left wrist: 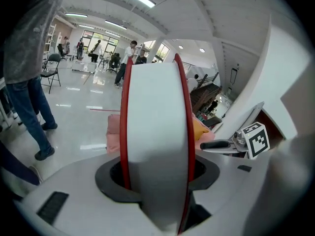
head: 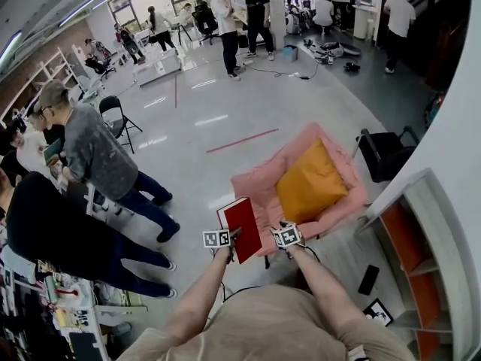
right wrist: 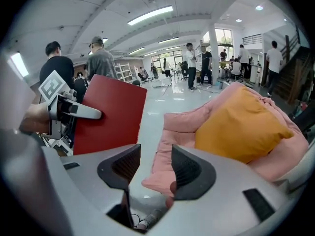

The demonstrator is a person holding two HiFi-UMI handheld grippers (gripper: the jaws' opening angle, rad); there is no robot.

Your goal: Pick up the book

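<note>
Left tongs (left wrist: 157, 175) around upright red book (left wrist: 156, 117)

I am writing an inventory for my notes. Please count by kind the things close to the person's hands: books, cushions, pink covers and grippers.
Book: 1
Cushion: 1
Pink cover: 1
Grippers: 2 (left gripper, right gripper)
Total: 5

Bright light is being cast by ceiling strips (right wrist: 150, 14), glare reflected off the floor (head: 213, 119), edges bowed, the near book (left wrist: 157, 132) blurred.
</note>
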